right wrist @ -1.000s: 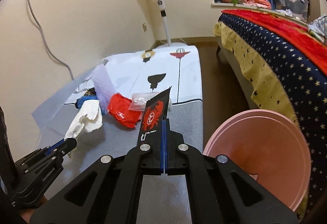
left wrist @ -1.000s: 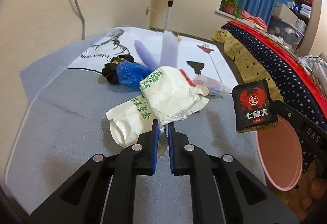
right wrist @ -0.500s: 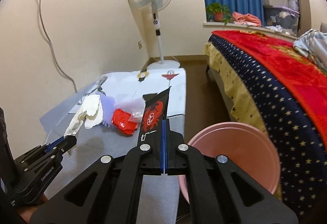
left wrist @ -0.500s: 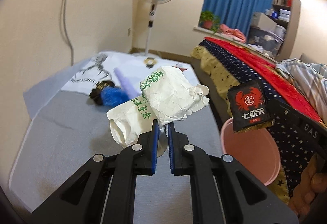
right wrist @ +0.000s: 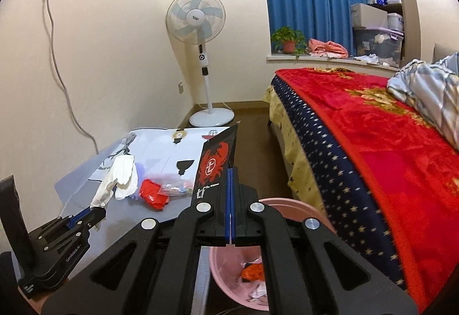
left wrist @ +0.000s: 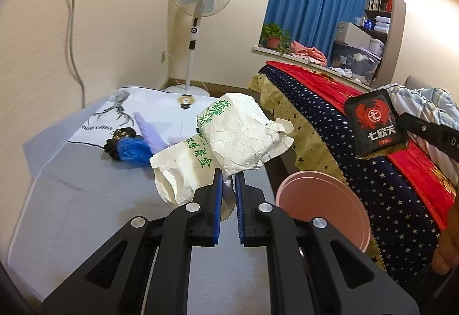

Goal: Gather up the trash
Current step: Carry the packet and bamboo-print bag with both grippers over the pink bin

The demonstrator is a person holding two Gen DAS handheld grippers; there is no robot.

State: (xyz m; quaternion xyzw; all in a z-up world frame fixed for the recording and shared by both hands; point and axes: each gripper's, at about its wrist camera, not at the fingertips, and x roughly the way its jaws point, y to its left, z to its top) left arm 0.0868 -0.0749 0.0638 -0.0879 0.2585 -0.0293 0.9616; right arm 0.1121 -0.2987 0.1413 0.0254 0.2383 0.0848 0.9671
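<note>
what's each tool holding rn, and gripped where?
Left tool: crumpled white paper bag, pinched at its lower edge. Right tool: black crab-logo snack packet, clamped along one edge. Both hang clear of the mat.

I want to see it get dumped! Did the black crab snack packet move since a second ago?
Yes. The black crab snack packet in the right gripper rose and shifted over the pink plastic bin, which earlier sat to its right.

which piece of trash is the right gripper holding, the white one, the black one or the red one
The black crab-logo packet, pinched in the right gripper. The white paper box is in the left gripper; the red wrapper lies loose.
</note>
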